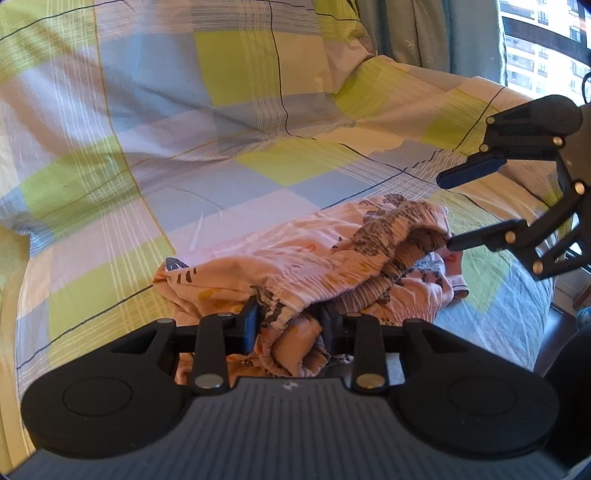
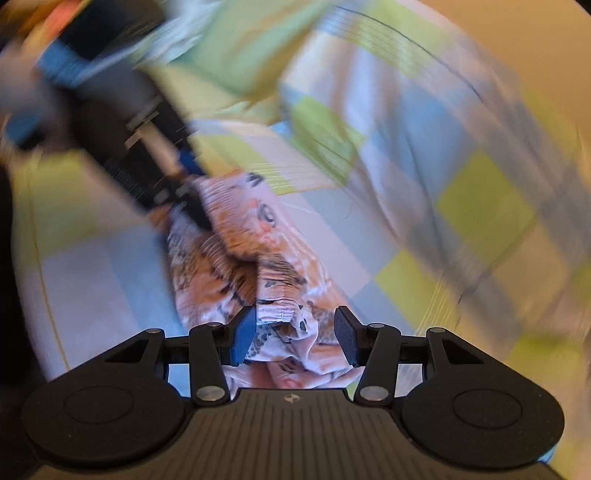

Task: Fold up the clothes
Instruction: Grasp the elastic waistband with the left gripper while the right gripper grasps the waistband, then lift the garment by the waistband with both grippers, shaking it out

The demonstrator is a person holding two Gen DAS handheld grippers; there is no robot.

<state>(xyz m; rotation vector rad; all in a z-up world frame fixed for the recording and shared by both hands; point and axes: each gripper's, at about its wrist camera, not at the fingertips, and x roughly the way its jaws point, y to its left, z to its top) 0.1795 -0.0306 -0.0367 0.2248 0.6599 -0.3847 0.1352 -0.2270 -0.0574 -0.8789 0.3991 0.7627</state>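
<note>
We see the left gripper [image 1: 290,325] with its jaws drawn partly together, bunched peach fabric of the garment [image 1: 317,258] pinched between them. The right gripper [image 2: 295,339] has its jaws spread wide; a gathered, elastic-looking edge of the cloth lies in the gap, and from the left wrist view its lower finger [image 1: 480,236] touches the far end of the garment while the upper one stands clear above. Around them we find a checked bedsheet [image 1: 184,147] in green, blue and pale lilac, a curtain [image 1: 406,29] and a window [image 1: 543,48] beyond. The right wrist view is badly blurred. The garment lies crumpled on the bed between both grippers, peach with tiger-like prints, unfolded.
</note>
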